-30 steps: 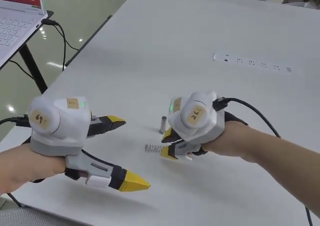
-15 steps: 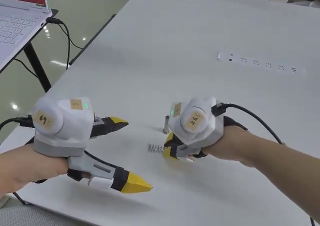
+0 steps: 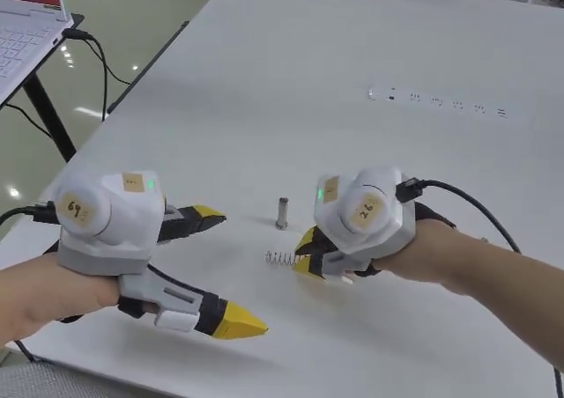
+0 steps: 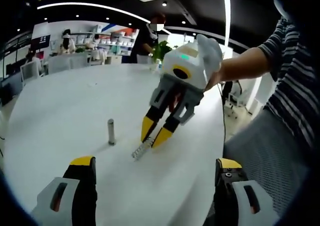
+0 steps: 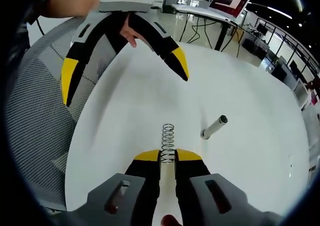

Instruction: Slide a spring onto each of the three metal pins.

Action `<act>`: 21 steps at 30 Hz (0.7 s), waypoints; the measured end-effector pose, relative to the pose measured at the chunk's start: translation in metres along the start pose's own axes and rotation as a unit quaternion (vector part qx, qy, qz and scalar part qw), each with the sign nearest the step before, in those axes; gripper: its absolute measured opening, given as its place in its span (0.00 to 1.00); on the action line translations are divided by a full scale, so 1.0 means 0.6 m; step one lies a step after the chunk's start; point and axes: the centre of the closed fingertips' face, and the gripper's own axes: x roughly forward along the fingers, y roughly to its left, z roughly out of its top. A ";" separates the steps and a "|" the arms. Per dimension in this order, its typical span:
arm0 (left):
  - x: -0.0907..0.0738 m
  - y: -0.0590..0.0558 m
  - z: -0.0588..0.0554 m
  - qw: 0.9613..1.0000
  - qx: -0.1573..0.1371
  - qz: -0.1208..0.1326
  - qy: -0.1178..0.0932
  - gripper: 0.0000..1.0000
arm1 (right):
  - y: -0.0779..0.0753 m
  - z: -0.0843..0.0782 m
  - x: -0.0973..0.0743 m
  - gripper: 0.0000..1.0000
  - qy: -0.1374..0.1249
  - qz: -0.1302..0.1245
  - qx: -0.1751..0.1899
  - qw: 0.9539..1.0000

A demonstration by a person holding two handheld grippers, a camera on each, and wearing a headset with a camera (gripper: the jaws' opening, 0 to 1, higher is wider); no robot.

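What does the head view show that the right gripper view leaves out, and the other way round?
The head view adds the black cable plugged into the right claw. The right gripper view adds a grey mesh chair. Both share the thin coiled metal spring pinched in that claw, the short upright metal pin and the open left claw.

Spring [image 3: 278,258] end hidden btwn right gripper [image 3: 306,254] tips; laptop [image 3: 22,19] cut off
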 end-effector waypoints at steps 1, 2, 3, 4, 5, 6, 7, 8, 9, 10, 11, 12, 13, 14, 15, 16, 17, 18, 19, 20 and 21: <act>0.001 -0.001 0.001 1.000 0.001 -0.002 0.001 0.96 | 0.001 0.000 -0.003 0.07 -0.002 -0.001 0.000 1.000; 0.002 -0.003 0.003 1.000 0.003 -0.006 0.002 0.96 | 0.003 0.000 -0.005 0.07 -0.003 -0.001 0.000 1.000; 0.003 -0.004 0.005 1.000 0.005 -0.008 0.003 0.96 | 0.005 0.001 -0.010 0.07 -0.005 -0.002 -0.001 1.000; 0.004 -0.006 0.007 1.000 0.007 -0.011 0.004 0.96 | 0.007 0.002 -0.014 0.07 -0.009 -0.004 0.000 1.000; 0.004 -0.006 0.008 1.000 0.008 -0.011 0.004 0.96 | 0.008 0.003 -0.015 0.07 -0.010 -0.004 0.001 1.000; 0.004 -0.007 0.010 1.000 0.011 -0.014 0.005 0.95 | 0.011 0.004 -0.020 0.07 -0.014 -0.005 0.001 1.000; 0.005 -0.007 0.012 1.000 0.012 -0.015 0.005 0.95 | 0.012 0.005 -0.022 0.07 -0.016 -0.006 0.000 1.000; 0.005 -0.007 0.013 1.000 0.013 -0.017 0.007 0.95 | 0.014 0.005 -0.026 0.07 -0.019 -0.007 -0.001 1.000; 0.006 -0.008 0.014 1.000 0.015 -0.018 0.007 0.95 | 0.016 0.006 -0.029 0.07 -0.021 -0.007 0.000 1.000; 0.006 -0.008 0.015 1.000 0.016 -0.019 0.007 0.95 | 0.018 0.006 -0.033 0.07 -0.025 -0.008 -0.002 1.000; 0.007 -0.008 0.015 1.000 0.017 -0.020 0.008 0.95 | 0.019 0.007 -0.036 0.07 -0.027 -0.008 -0.002 1.000; 0.008 -0.009 0.015 1.000 0.019 -0.022 0.009 0.94 | 0.021 0.006 -0.040 0.07 -0.030 -0.010 -0.002 1.000; 0.008 -0.010 0.015 0.999 0.019 -0.024 0.010 0.94 | 0.022 0.005 -0.042 0.07 -0.031 -0.010 -0.002 0.999; 0.010 -0.012 0.015 0.999 0.020 -0.026 0.012 0.94 | 0.024 0.004 -0.047 0.07 -0.034 -0.011 -0.001 0.999; 0.011 -0.013 0.016 0.999 0.021 -0.028 0.012 0.93 | 0.025 0.003 -0.050 0.07 -0.036 -0.012 -0.001 0.999; 0.012 -0.015 0.016 0.999 0.022 -0.030 0.013 0.93 | 0.027 0.002 -0.053 0.07 -0.038 -0.012 0.000 0.999; 0.014 -0.018 0.017 0.999 0.024 -0.032 0.014 0.93 | 0.029 0.000 -0.058 0.07 -0.041 -0.013 0.000 0.999; 0.015 -0.018 0.017 0.999 0.024 -0.033 0.014 0.93 | 0.030 -0.001 -0.059 0.07 -0.042 -0.013 0.001 0.999; 0.018 -0.021 0.017 0.999 0.027 -0.035 0.014 0.93 | 0.031 -0.003 -0.063 0.07 -0.043 -0.013 0.003 0.999; 0.022 -0.024 0.018 0.999 0.029 -0.039 0.014 0.93 | 0.032 -0.005 -0.066 0.07 -0.045 -0.015 0.006 0.999; 0.025 -0.026 0.018 0.999 0.030 -0.041 0.015 0.93 | 0.033 -0.007 -0.068 0.07 -0.046 -0.016 0.008 0.999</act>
